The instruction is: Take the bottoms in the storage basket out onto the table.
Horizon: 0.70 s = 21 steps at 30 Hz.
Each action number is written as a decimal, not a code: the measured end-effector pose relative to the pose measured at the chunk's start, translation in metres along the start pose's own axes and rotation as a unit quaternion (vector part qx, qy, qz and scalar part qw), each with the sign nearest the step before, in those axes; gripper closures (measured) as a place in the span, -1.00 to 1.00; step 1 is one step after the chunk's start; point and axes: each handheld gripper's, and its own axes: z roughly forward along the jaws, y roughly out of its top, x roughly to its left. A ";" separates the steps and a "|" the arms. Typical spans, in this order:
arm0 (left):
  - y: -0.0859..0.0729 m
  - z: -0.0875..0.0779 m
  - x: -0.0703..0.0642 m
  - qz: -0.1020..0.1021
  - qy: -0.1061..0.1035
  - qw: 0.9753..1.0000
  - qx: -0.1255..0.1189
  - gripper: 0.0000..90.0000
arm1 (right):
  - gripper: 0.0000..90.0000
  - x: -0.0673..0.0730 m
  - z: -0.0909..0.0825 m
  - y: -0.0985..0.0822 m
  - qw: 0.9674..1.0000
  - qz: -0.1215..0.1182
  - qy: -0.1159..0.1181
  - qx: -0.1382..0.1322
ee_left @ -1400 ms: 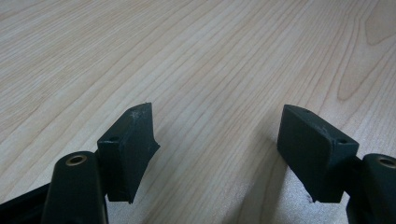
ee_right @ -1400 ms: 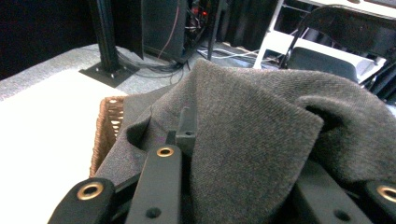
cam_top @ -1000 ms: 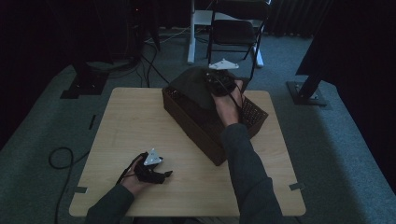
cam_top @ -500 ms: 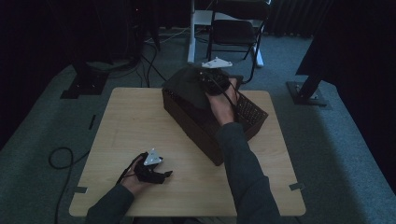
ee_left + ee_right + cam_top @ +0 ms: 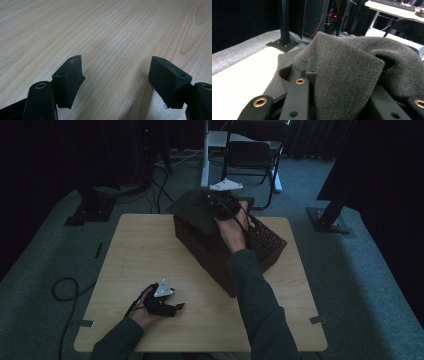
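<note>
The dark grey cloth (image 5: 192, 210) hangs bunched over the far-left end of the dark woven basket (image 5: 267, 242), which sits on the tabletop (image 5: 135, 250) toward its far right side. Starting left of the basket: my left claw (image 5: 176, 309) rests low on the bare wood near the front edge, well apart from the basket, held in my left hand (image 5: 145, 312). In the left gripper view its jaws stand wide apart with nothing between them, just wood grain under the pads (image 5: 71, 80). At the basket itself, my right claw (image 5: 212, 202) is up at the far end, clamped on the cloth; the right gripper view shows the fabric (image 5: 352, 75) folded over and pinched between the jaws. I cannot tell whether anything else lies in the basket; its interior is too dark. Beyond the basket, a chair (image 5: 255, 155) stands on the carpet.
</note>
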 end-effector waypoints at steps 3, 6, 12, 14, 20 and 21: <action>0.000 0.000 0.000 0.000 0.000 1.000 0.000 -0.38 | 0.60 0.002 0.000 0.003 1.000 -0.003 0.002 -0.003; 0.000 0.000 0.000 0.001 0.000 1.000 0.001 -0.38 | 0.60 0.005 0.001 0.004 1.000 -0.003 0.004 -0.002; 0.000 0.000 0.000 0.001 0.000 1.000 0.001 -0.38 | 0.60 0.010 0.004 0.007 1.000 -0.007 0.009 -0.003; 0.000 0.000 0.000 0.001 0.000 1.000 0.001 -0.38 | 0.60 0.012 0.004 0.007 1.000 -0.007 0.011 -0.004; 0.000 0.000 0.000 0.001 0.000 1.000 0.001 -0.38 | 0.60 0.019 0.005 0.010 1.000 -0.013 0.020 -0.005; 0.000 0.000 0.000 0.001 0.000 1.000 0.001 -0.38 | 0.60 0.020 0.006 0.011 1.000 -0.013 0.022 -0.006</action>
